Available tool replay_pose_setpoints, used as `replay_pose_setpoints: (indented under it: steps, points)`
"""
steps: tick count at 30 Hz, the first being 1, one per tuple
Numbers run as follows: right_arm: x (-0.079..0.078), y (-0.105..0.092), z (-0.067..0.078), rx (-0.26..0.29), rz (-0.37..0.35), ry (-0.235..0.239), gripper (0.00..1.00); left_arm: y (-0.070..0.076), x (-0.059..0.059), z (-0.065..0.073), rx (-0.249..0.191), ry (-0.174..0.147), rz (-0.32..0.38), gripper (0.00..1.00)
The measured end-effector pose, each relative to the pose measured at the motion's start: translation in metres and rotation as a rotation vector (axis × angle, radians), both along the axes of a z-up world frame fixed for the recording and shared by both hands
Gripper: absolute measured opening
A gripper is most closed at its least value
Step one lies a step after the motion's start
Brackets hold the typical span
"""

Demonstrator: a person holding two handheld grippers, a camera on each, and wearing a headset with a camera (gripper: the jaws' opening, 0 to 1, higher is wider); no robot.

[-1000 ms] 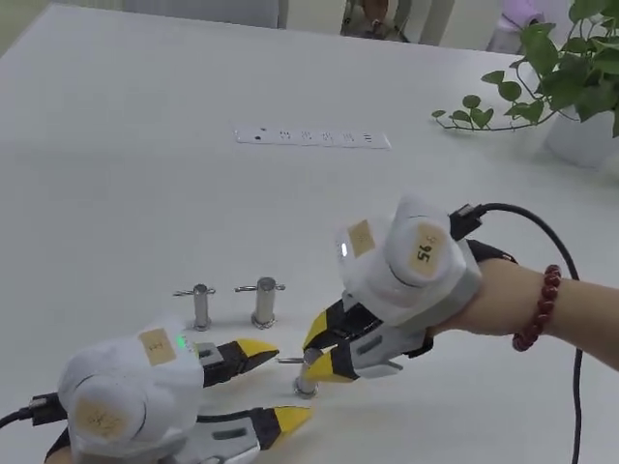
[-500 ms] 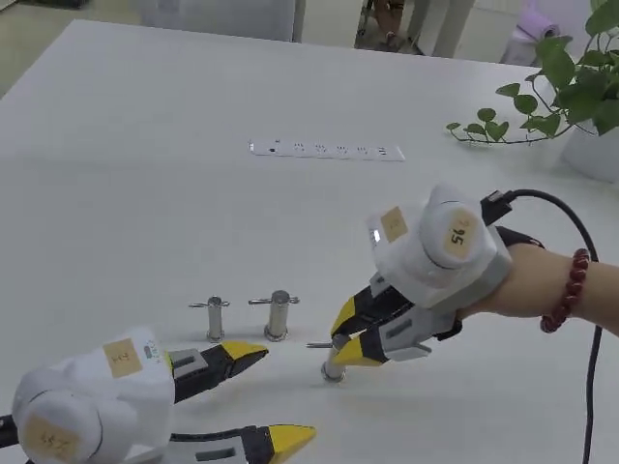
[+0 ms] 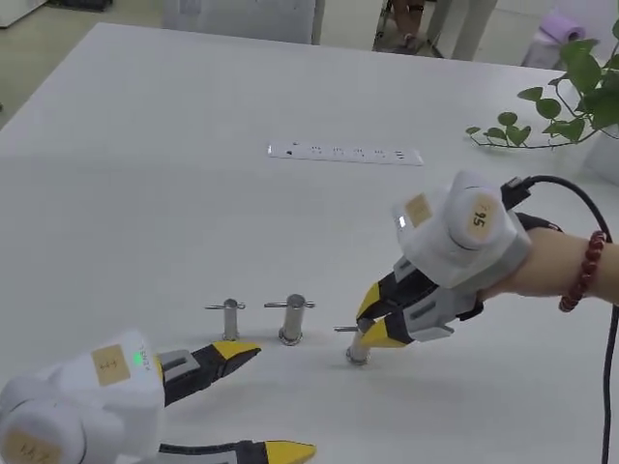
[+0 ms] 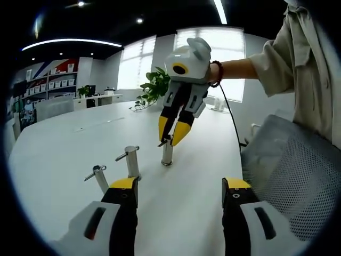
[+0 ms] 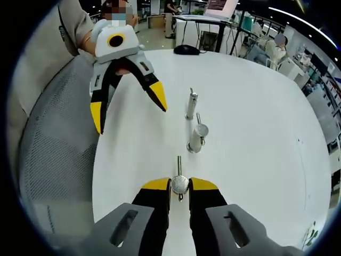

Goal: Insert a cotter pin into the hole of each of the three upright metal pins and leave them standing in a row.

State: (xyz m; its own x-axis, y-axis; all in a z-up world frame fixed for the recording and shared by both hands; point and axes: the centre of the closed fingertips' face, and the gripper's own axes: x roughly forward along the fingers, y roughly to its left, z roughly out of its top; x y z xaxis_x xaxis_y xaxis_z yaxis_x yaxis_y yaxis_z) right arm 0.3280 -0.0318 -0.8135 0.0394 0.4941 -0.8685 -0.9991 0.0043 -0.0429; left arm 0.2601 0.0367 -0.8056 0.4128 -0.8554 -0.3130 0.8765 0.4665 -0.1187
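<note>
At 7 o'clock in the head view, the left gripper (image 3: 274,399) hovers with its jaws spread wide, holding nothing. Its stickers are too blurred to read. Just beyond it, three metal pins stand upright on the white table (image 3: 145,193), in a row running from 9 to 3 o'clock: left pin (image 3: 230,320), middle pin (image 3: 292,322) and right pin (image 3: 357,348). Cotter pins (image 3: 223,306) lie level through their tops. The right gripper (image 3: 368,324), at 3 o'clock, has its jaws pressed onto the right pin's head, and the end of that pin's cotter pin (image 3: 344,330) points toward 9 o'clock. The handwritten number on its sticker is unclear. Farther off are a power strip (image 3: 345,153) at 12 o'clock and a plant (image 3: 571,92) at 2 o'clock.
</note>
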Motion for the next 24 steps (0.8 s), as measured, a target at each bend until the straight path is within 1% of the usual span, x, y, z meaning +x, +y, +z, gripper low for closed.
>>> replay_pose_setpoints:
  steps: [3,9,12,18,24]
  points:
    - [0.005,0.0,0.0,0.001,0.001,-0.003,0.13,0.001,0.0,0.0,-0.004,0.001,0.005,0.65]
    - [0.013,0.001,0.0,0.002,0.004,-0.012,0.13,0.003,-0.001,0.002,-0.011,0.004,0.017,0.71]
    - [0.015,0.001,-0.001,0.004,0.01,-0.012,0.13,0.004,-0.001,0.002,-0.006,0.001,0.023,0.72]
    - [0.023,0.002,-0.004,0.008,0.011,-0.012,0.13,0.008,-0.001,0.003,-0.018,0.007,0.04,0.74]
    - [0.025,0.004,-0.006,0.02,0.015,-0.006,0.13,0.014,0.0,0.003,-0.018,0.013,0.06,0.76]
